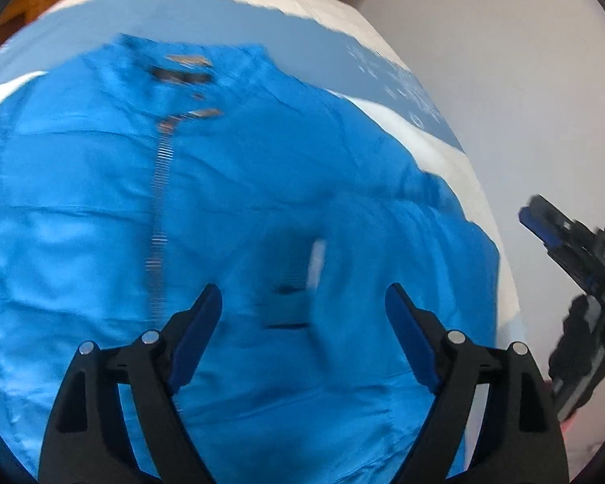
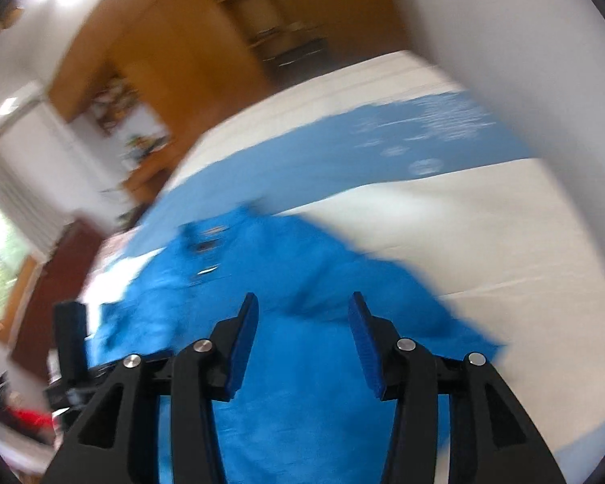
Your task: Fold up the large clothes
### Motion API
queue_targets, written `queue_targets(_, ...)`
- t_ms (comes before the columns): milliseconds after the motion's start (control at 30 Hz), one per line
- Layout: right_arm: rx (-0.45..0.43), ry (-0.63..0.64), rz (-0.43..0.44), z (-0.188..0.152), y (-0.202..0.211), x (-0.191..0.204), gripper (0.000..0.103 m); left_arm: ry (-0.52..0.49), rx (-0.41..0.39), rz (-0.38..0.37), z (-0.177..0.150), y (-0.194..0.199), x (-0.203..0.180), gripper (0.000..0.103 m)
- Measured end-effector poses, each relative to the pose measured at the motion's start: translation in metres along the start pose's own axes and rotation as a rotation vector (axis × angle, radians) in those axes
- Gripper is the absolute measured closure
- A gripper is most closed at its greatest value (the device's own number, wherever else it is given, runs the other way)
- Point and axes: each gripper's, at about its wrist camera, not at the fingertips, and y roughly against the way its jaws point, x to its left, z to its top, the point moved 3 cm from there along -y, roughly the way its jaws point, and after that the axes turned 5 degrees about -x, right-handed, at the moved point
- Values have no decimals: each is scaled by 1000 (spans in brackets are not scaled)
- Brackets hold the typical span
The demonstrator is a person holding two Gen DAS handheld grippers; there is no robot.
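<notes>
My left gripper (image 1: 303,302) sits closest to the lens, its blue pads spread wide with nothing between them, above the bright blue jacket (image 1: 238,209). The jacket lies front up on the bed (image 1: 443,153), its zipper (image 1: 160,201) running toward the collar at the far side. My right gripper (image 2: 303,310) stands partly apart and empty over the jacket's right edge; in the left view it shows at the right rim (image 1: 564,242)
</notes>
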Motion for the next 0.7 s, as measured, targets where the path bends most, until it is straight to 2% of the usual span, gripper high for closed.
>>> queue_targets(33,5,-19,-28,1,-2,-10,56,-6,3,-10,0,-6,-6,22)
queue_targets(100,28,-50,-79,1,-8,-27,56,-32,9,-14,1,-15,-16,31)
queue_targets(133,37,-61,-105,0,-11,-33,56,-51,10,9,2,-20,-19,44)
queue_targets(167,48,-71,-132,-1,-16,-38,56,-62,8,1,3,-24,-22,56)
queue_targets(200,60,-78,-168,-3,-20,-45,56,-68,2,-10,3,-26,-25,59)
queue_targets(267,77,-93,-209,-6,-28,-53,56,-88,-35,-2,2,-23,-27,87)
queue_targets(333,97,-118,-199,-10,-32,-59,56,-81,-83,-11,4,-12,-27,92)
queue_targets(433,88,-136,-157,-9,-31,-59,57,-35,-176,3,15,13,-15,93)
queue_targets(500,67,-140,-104,-7,-24,-54,58,-22,-241,46,24,29,-4,93)
queue_targets(533,55,-144,-82,-5,-22,-52,56,-15,-286,94,29,41,6,93)
queue_targets(600,19,-166,30,-2,-15,-47,56,-8,-352,177,36,60,27,93)
queue_targets(700,51,-132,52,-4,-21,-34,56,47,-391,255,44,77,60,93)
